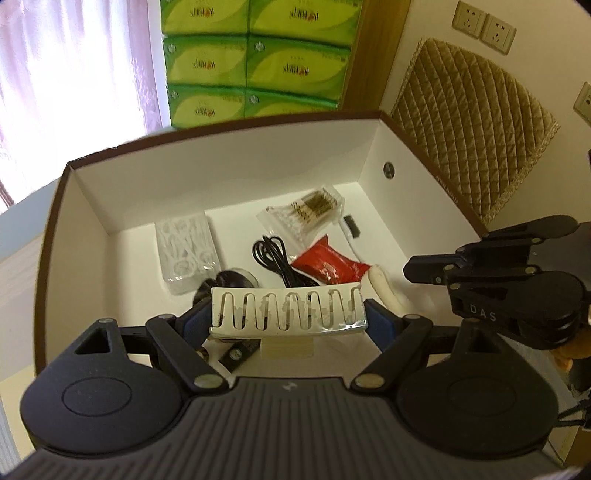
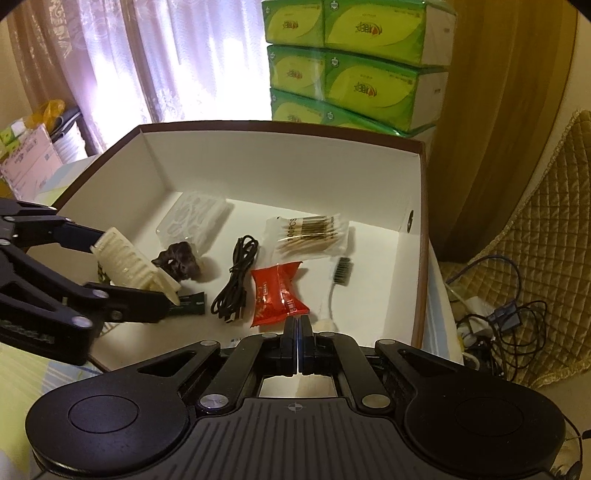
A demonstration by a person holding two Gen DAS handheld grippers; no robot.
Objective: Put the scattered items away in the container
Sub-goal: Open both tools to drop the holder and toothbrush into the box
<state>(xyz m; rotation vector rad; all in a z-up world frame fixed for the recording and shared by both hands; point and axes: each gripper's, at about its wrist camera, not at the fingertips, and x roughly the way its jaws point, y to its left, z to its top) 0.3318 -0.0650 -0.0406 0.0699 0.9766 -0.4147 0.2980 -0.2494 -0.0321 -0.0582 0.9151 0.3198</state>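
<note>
A white-lined box with a brown rim (image 1: 229, 127) (image 2: 280, 125) holds a clear pack of white picks (image 1: 186, 251) (image 2: 195, 218), a bag of cotton swabs (image 1: 306, 214) (image 2: 310, 232), a coiled black cable (image 1: 277, 262) (image 2: 236, 280), a red packet (image 1: 328, 264) (image 2: 277, 295), a toothbrush (image 1: 351, 229) (image 2: 338, 280) and a dark lump (image 2: 177, 262). Over the box's near-left part, my left gripper (image 1: 288, 321) (image 2: 133, 266) is shut on a cream hair clip (image 1: 286, 310) (image 2: 129, 264). My right gripper (image 2: 299, 325) (image 1: 410, 271) hangs at the box's near edge, shut, holding nothing.
Green tissue packs (image 1: 255, 62) (image 2: 354, 62) are stacked behind the box, against a curtained window. A quilted tan cushion (image 1: 472, 140) and wall sockets (image 1: 484, 27) lie to the right. Tangled cables (image 2: 498, 321) sit right of the box. A pink carton (image 2: 26, 158) stands far left.
</note>
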